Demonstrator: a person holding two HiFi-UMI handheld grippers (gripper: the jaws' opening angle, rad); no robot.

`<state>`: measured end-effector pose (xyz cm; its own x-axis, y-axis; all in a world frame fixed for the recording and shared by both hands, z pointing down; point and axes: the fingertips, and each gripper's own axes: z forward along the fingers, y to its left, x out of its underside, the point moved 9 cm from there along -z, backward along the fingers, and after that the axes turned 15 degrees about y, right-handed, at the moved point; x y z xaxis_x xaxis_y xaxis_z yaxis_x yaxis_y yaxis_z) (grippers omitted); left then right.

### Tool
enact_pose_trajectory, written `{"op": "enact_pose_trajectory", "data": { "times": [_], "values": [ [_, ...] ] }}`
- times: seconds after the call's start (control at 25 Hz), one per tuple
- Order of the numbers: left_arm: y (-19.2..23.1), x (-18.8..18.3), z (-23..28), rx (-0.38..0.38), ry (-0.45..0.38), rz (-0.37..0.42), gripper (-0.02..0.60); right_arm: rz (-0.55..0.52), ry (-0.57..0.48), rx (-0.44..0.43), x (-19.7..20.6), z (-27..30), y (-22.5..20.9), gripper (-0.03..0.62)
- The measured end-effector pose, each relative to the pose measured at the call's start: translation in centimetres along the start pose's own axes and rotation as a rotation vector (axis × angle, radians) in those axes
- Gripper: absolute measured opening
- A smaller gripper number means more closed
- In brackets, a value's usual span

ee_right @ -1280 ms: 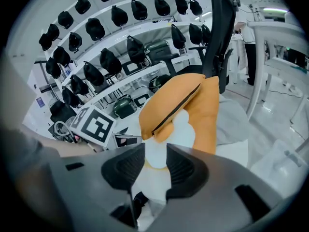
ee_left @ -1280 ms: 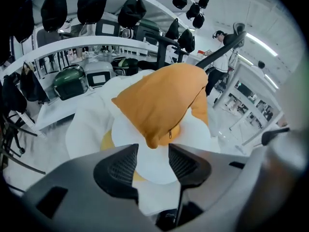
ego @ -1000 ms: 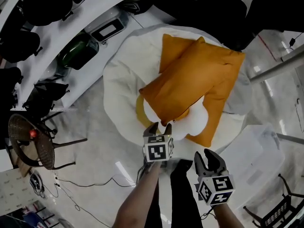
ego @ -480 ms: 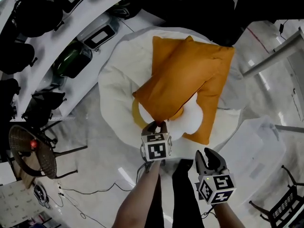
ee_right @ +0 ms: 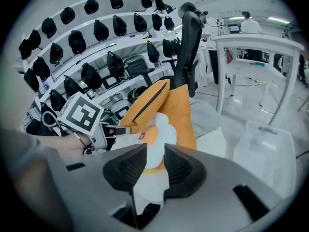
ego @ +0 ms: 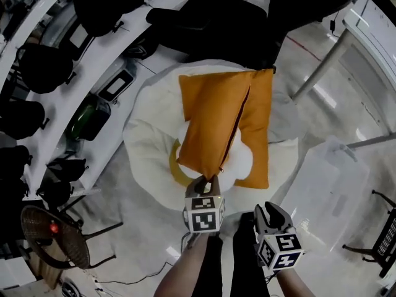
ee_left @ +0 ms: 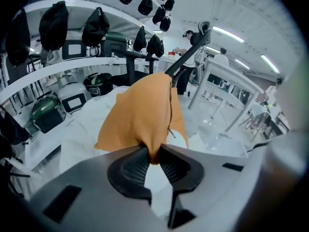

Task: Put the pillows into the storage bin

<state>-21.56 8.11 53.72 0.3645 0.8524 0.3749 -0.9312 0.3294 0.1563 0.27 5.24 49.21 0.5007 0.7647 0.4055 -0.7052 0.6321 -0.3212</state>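
Above white cushion (ego: 145, 144), left tool (ego: 208, 180), just closing, pinches orange pillow (ego: 210, 125).

Lower pillow (ego: 260, 132) (partly under top pillow (ego: 209, 125))

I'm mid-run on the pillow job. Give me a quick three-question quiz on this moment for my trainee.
1. True or false: the left gripper is shut on a corner of the upper orange pillow.
2. Multiple choice: what does the right gripper hold? A) a pillow B) nothing C) a cable
3. Short answer: on which side of the head view does the clear storage bin stand?

Key
1. True. Its jaws have just been closing and now pinch the fabric.
2. B. Its jaws have just been closing a little but stand apart, gripping nothing.
3. The right.
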Motion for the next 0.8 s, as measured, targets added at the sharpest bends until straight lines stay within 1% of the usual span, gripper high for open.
{"op": "enact_pose_trajectory", "data": {
  "times": [0.16,0.28,0.36,0.6,0.68,0.8],
  "values": [
    [-0.5,-0.5,-3.1,0.029,-0.023,0.093,0.055,0.098,-0.032,0.047,1.2,-2.1,1.3,0.106],
    [-0.5,-0.5,-5.5,0.055,-0.015,0.129,0.054,0.142,-0.058,0.080,1.7,-4.3,2.6,0.103],
    [-0.7,-0.6,-7.1,0.076,-0.014,0.156,0.054,0.175,-0.083,0.102,1.7,-5.8,3.2,0.103],
    [-2.1,-1.6,-11.0,0.161,-0.022,0.281,0.052,0.276,-0.163,0.165,2.0,-9.6,4.4,0.101],
    [-3.1,-1.8,-11.8,0.194,-0.015,0.304,0.051,0.300,-0.174,0.182,2.4,-10.9,4.3,0.101],
    [-4.4,-2.3,-13.2,0.216,-0.021,0.316,0.049,0.352,-0.202,0.213,3.3,-13.0,4.0,0.100]
  ]
}}
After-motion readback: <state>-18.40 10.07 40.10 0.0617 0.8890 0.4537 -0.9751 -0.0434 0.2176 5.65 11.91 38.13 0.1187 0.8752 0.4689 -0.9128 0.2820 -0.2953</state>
